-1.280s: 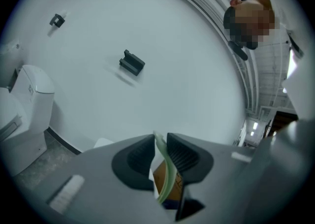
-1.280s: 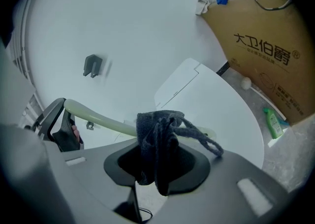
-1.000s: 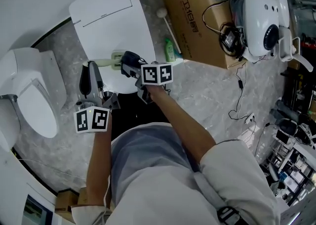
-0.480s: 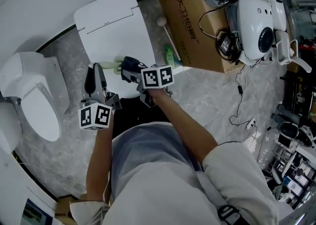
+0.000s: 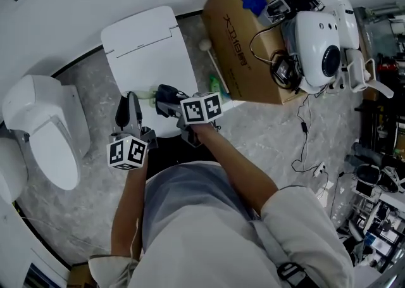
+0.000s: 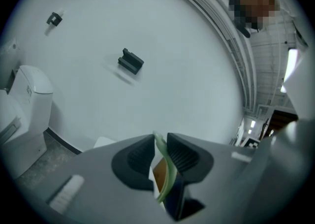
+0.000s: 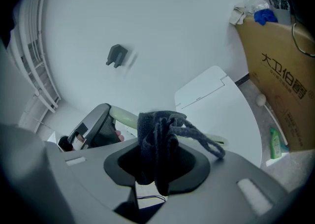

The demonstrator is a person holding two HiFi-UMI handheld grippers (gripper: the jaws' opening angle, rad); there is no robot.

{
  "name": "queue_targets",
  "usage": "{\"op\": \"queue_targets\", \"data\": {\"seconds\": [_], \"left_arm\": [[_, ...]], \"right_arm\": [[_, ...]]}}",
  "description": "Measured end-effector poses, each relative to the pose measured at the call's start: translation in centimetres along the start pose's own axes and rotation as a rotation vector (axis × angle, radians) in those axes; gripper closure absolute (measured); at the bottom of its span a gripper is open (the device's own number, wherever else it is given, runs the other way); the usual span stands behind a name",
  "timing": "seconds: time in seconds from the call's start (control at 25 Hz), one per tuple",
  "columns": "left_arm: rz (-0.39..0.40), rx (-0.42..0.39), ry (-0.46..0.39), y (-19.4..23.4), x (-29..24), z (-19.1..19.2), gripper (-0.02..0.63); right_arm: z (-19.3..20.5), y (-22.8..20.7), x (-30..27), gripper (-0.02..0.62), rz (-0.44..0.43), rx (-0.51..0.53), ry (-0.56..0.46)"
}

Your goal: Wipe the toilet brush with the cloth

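Left gripper (image 5: 130,108), above the white toilet lid (image 5: 142,40), is clamped on the pale green handle of the toilet brush (image 6: 165,169). Just right of it, the right gripper (image 5: 166,100) is closed on the dark cloth (image 7: 156,139), which overlaps that handle. A cardboard box (image 5: 243,40) stands further right.

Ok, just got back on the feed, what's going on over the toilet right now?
A person is working with a claw in each hand above the closed toilet lid. The left claw is shut on the pale green toilet brush handle, holding it over the lid. The right claw is shut on a dark cloth, which sits right at the handle in the head view. Whether it is actually pressing on the handle can't be told.
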State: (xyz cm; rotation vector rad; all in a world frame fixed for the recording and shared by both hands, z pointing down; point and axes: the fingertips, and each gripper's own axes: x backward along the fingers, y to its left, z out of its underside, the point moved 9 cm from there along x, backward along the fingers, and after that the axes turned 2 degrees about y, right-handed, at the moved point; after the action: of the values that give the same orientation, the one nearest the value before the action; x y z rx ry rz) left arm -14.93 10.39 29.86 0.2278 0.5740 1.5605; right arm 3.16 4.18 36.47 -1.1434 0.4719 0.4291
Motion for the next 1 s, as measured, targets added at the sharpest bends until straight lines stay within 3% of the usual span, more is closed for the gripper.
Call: {"op": "queue_targets", "data": {"seconds": [0.6, 0.8, 1.0], "left_arm": [[0.029, -0.009, 0.021, 0.3, -0.6, -0.7, 0.606], [0.051, -0.047, 0.040, 0.5, -0.7, -1.0, 0.606], [0.077, -0.080, 0.056, 0.6, -0.5, -1.0, 0.606]], "right_arm": [[-2.4, 4.2, 1.2, 0.486, -0.026, 0.094, -0.025], [-3.2, 5.4, 1.5, 0.486, -0.028, 0.163, -0.031], [-3.2, 6.4, 1.9, 0.486, -0.078, 0.158, -0.070]]}}
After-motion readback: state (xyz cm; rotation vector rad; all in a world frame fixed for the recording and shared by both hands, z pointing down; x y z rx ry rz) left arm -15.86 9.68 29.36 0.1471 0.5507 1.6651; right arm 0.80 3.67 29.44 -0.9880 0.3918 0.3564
